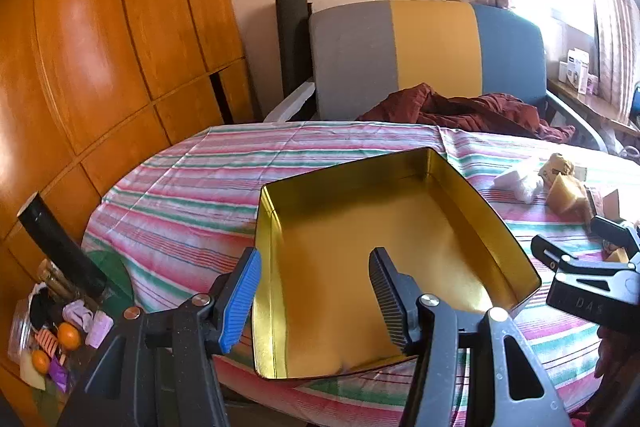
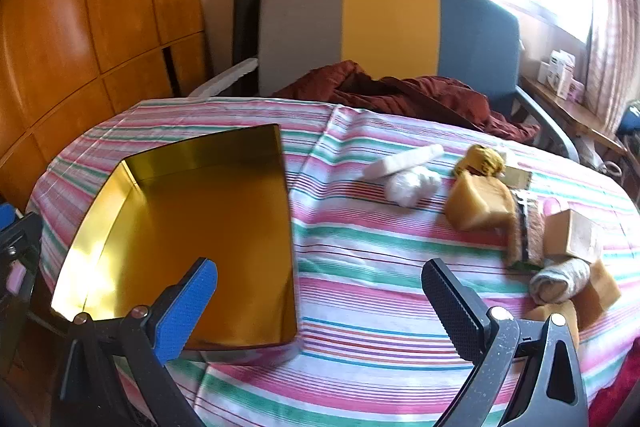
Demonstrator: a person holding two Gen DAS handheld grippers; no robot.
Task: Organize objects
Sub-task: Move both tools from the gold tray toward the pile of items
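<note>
Both tongs are spread wide and hold nothing. We hold the left gripper (image 1: 316, 291) over the near left corner of a shallow gold tin (image 1: 400, 223), its blue pad outside the tin's left wall and its black pad above the tin's floor. We hold the right gripper (image 2: 320, 301) above the striped tablecloth (image 2: 360, 255), just right of the tin (image 2: 192, 227).

A cluster of small objects lies well to the right of the tin: a white roll (image 2: 404, 157), a white wrapped bundle (image 2: 412, 187), a tan block (image 2: 478, 207), a yellow crumpled piece (image 2: 480, 159), a cardboard box (image 2: 572, 235) and a rolled sock (image 2: 560, 281).

Behind the table we see a chair (image 2: 384, 27) in 3 colours: grey, yellow and blue, with dark red cloth (image 2: 400, 95) on it.
</note>
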